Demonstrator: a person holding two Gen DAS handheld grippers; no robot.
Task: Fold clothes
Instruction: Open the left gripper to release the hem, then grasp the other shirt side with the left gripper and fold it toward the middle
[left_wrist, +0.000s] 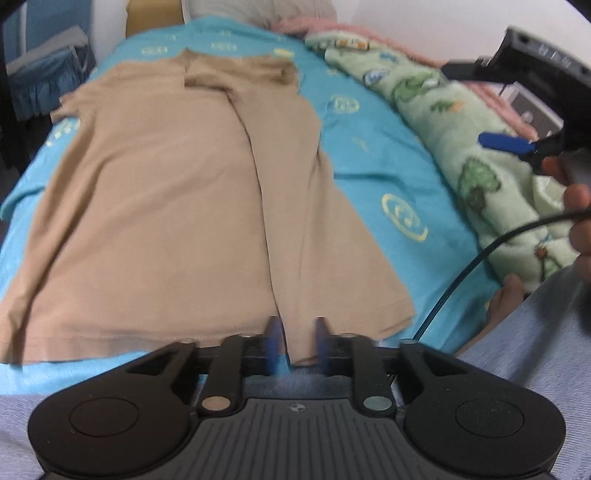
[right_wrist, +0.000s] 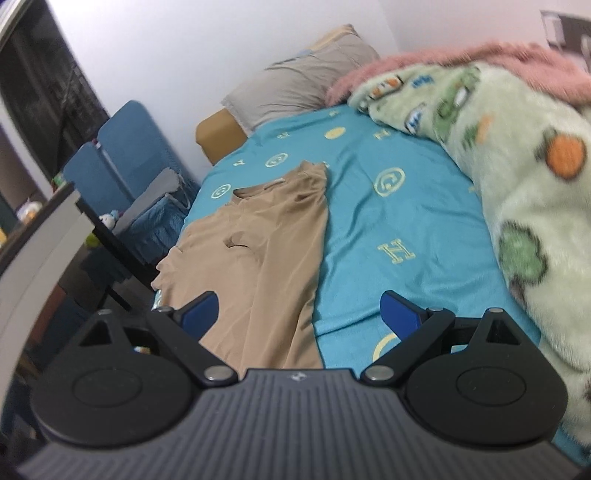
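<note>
Left hand-held gripper (left_wrist: 297, 341) pinches the tan shirt's (left_wrist: 166, 206) hem on the turquoise bedsheet (right_wrist: 388, 221); right hand-held gripper (right_wrist: 299, 314) gapes, holding nothing.

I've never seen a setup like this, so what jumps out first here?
A tan shirt lies spread on a turquoise bedsheet, its right side folded over. The left gripper pinches its near hem, while the right gripper hangs open above the bed. A green cartoon-print blanket is heaped alongside.

Bed sheet (right_wrist: 369, 229): pale yellow printed letters, "H" (right_wrist: 396, 252) legible; circled "G" (right_wrist: 389, 181) legible. Other marks too blurred to read.
</note>
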